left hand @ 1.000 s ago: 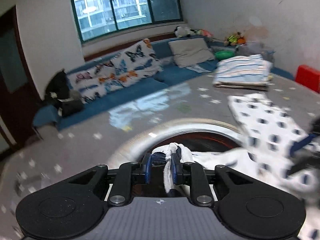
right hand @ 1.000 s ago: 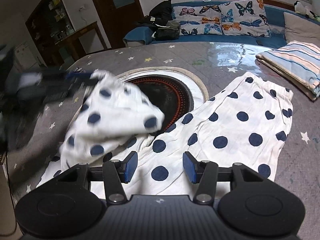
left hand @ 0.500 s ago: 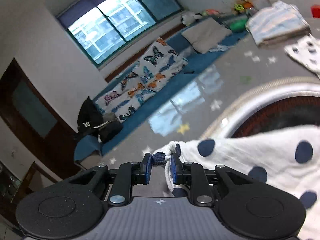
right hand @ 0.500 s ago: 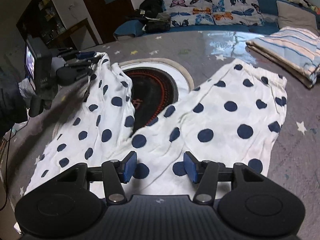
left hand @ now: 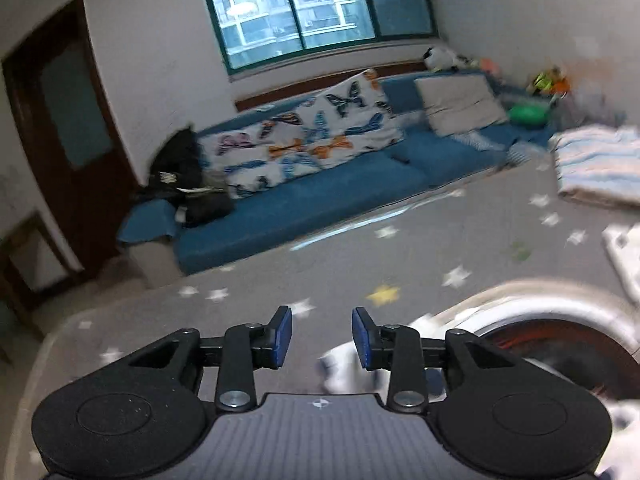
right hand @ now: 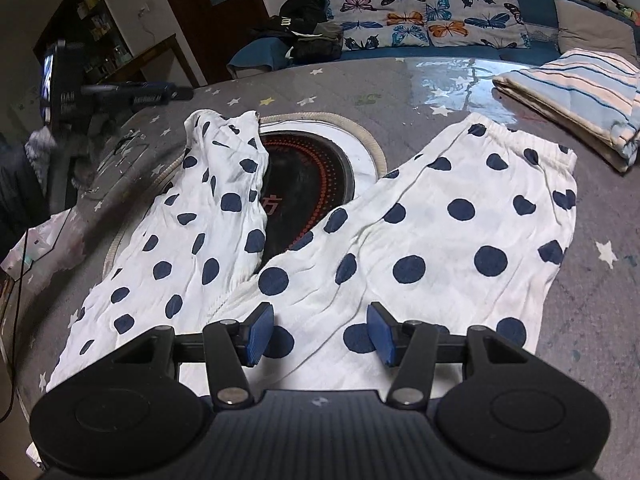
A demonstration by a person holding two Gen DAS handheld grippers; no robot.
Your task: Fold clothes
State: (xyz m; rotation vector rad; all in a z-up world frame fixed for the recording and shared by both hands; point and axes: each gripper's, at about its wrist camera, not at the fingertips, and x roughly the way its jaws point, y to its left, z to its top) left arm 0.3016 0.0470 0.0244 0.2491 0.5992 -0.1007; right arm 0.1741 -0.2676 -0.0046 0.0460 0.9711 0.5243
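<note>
White trousers with dark blue dots (right hand: 440,232) lie spread on the grey star-patterned table, one leg (right hand: 192,232) stretched left, the other toward the back right. My right gripper (right hand: 318,334) is open and empty just above the crotch area. My left gripper (left hand: 322,336) is open and empty; it also shows in the right wrist view (right hand: 132,94), lifted above the table just beyond the left leg's cuff. A blurred bit of the dotted cloth (left hand: 344,364) shows under its right finger.
A round cooktop with a white rim (right hand: 320,168) is set in the table between the two legs. A folded striped blanket (right hand: 580,88) lies at the back right. A blue sofa with butterfly cushions (right hand: 420,12) runs behind the table.
My left gripper has opened and let go of the leg cuff, then drawn away. The left leg now lies flat on the table. My right gripper has stayed open in place.
</note>
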